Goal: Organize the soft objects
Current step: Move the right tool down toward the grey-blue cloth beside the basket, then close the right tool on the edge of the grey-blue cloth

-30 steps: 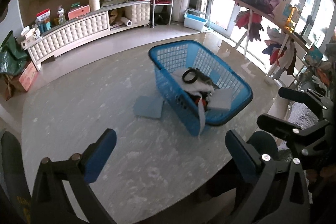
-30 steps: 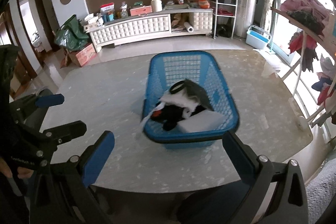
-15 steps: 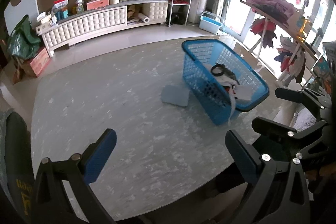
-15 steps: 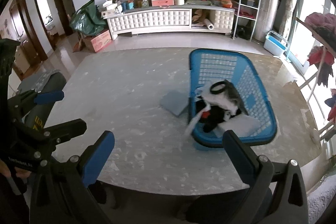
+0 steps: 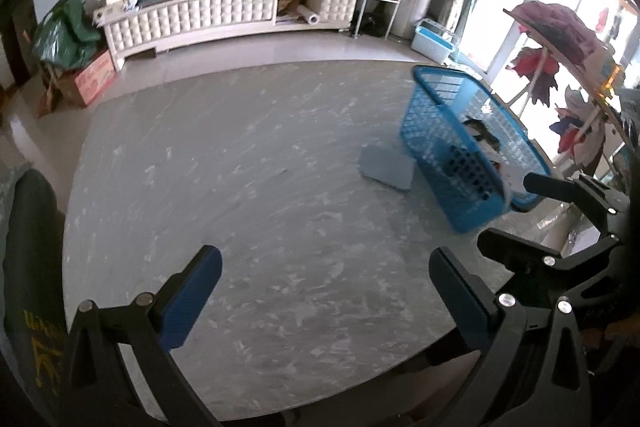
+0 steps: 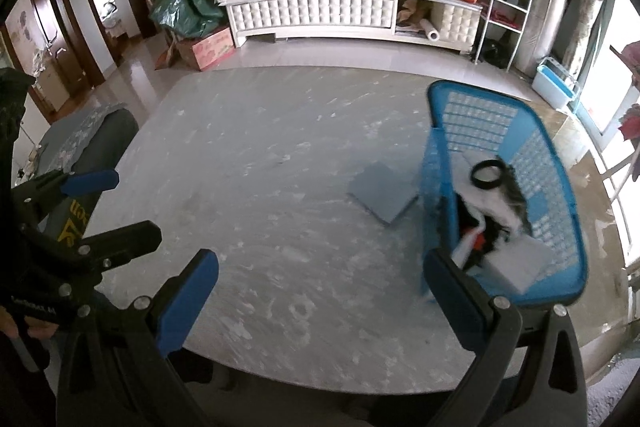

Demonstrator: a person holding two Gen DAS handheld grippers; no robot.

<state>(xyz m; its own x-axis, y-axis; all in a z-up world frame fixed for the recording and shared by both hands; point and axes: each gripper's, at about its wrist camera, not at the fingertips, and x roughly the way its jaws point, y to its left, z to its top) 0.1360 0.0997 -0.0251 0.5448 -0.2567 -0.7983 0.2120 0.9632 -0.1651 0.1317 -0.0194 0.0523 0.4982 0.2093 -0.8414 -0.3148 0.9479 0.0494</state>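
Observation:
A blue plastic laundry basket (image 6: pixel 560 163) stands on the right side of the grey marble table (image 6: pixel 280 187) and holds a heap of black, white and grey soft items (image 6: pixel 496 203). It also shows in the left wrist view (image 5: pixel 448 143). A flat grey-blue pad (image 6: pixel 382 194) lies on the table just left of the basket and shows in the left wrist view too (image 5: pixel 386 169). My left gripper (image 5: pixel 324 287) is open and empty over the table's near edge. My right gripper (image 6: pixel 320 287) is open and empty, near the basket's front corner.
A white tufted cabinet (image 6: pixel 320 15) with boxes on top lines the far wall. A wire shelf (image 6: pixel 504 7) stands at its right. A clothes rack (image 5: pixel 560 67) stands past the table on the right. A green bag and a carton (image 6: pixel 192 23) sit at the left.
Both views have swung left, so the basket has slid from the middle to the right side of the frames. Both grippers stay open and empty.

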